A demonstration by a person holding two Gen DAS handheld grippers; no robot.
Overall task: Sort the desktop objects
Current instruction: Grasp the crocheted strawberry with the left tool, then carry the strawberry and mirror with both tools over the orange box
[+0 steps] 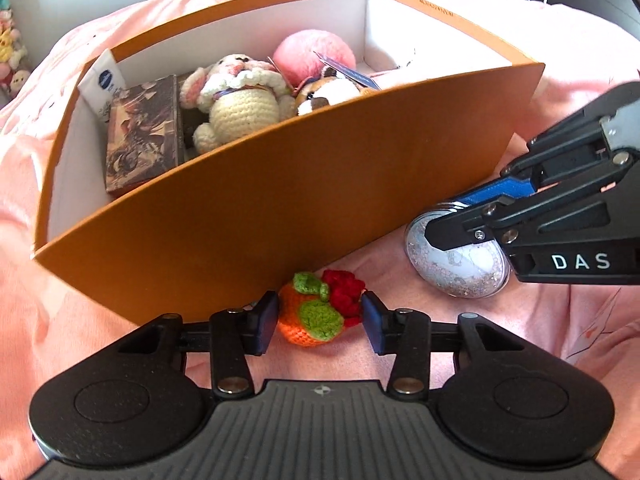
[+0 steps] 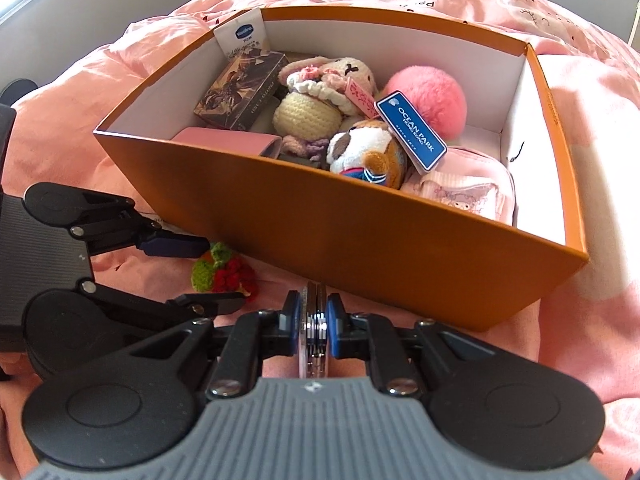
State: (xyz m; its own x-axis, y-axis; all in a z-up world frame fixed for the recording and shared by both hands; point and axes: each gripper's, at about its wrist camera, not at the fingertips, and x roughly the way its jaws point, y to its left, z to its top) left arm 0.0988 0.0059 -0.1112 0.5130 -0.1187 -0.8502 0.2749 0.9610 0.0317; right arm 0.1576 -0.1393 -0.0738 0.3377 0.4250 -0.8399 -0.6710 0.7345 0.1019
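Straddling the crocheted orange toy (image 1: 316,316) at the lower middle of the left wrist view, the left gripper (image 1: 320,322) has a blue pad on each side of it. The jaws stand at a middle width; the pads look very close to the yarn, but I cannot say that they press it. The toy lies on the pink blanket (image 1: 100,320), just in front of the box wall, so it probably waits to go inside with the others.

In the right wrist view, at the lower middle, the right gripper (image 2: 315,316) is closed tight on the thin edge of a round glitter disc (image 2: 315,322). The left wrist view shows the same disc (image 1: 456,264) at the right, its flat face tilted toward the camera and its lower rim near or on the blanket. Gripping it by the edge seems sensible to me, because the flat face gives the pads nothing to pinch.

Behind both grippers, the orange box (image 2: 360,240) fills the middle of each picture. It already holds a crocheted bunny (image 2: 312,108), a small plush animal (image 2: 368,152) with a blue tag (image 2: 412,136), a pink pompom (image 2: 428,100), a dark card box (image 2: 240,96) and a pink pouch (image 2: 460,196). A white tube (image 2: 240,36) leans in the far left corner. I judge that the sorting is mostly done, with these two things left outside.
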